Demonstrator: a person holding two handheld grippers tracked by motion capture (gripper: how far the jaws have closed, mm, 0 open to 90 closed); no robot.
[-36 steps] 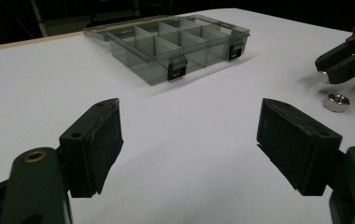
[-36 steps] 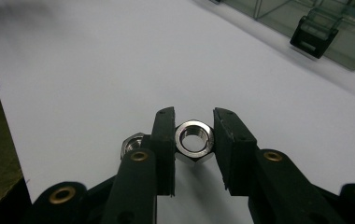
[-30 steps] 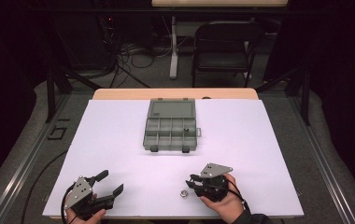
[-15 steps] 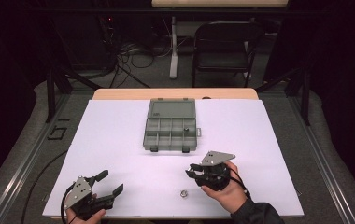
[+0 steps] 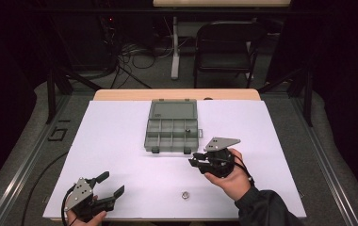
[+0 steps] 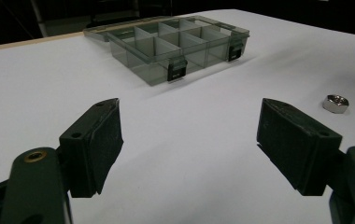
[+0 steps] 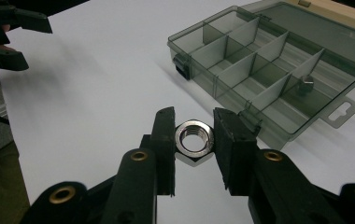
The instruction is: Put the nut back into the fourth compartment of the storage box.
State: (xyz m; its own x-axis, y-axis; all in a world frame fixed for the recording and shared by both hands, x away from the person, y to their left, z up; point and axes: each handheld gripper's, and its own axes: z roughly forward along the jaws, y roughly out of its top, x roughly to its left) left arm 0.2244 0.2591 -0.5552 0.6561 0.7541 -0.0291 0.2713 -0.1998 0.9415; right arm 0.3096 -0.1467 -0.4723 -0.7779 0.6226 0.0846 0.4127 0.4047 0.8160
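Note:
My right gripper [image 7: 193, 134] is shut on a silver hex nut [image 7: 194, 138], its pads pressing two opposite flats. In the high view that gripper [image 5: 194, 160] hovers just in front of the open grey compartment box [image 5: 172, 129], near its front right corner. One compartment of the box [image 7: 269, 65] holds a dark nut [image 7: 305, 84]. My left gripper [image 5: 112, 183] rests near the table's front left edge, open, with nothing between its pads [image 6: 192, 135]. A second loose hex nut [image 5: 185, 194] lies on the white sheet, to the right of the left gripper [image 6: 335, 103].
The box's lid [image 5: 173, 109] lies flat behind the compartments. White paper [image 5: 120, 141] covers the table, with a wooden edge [image 5: 177, 94] at the back. A dark folding chair [image 5: 224, 44] and cables stand on the floor beyond.
My right gripper has lifted and moved away from the front edge toward the box. The loose nut on the sheet stayed put. The left gripper has not moved.

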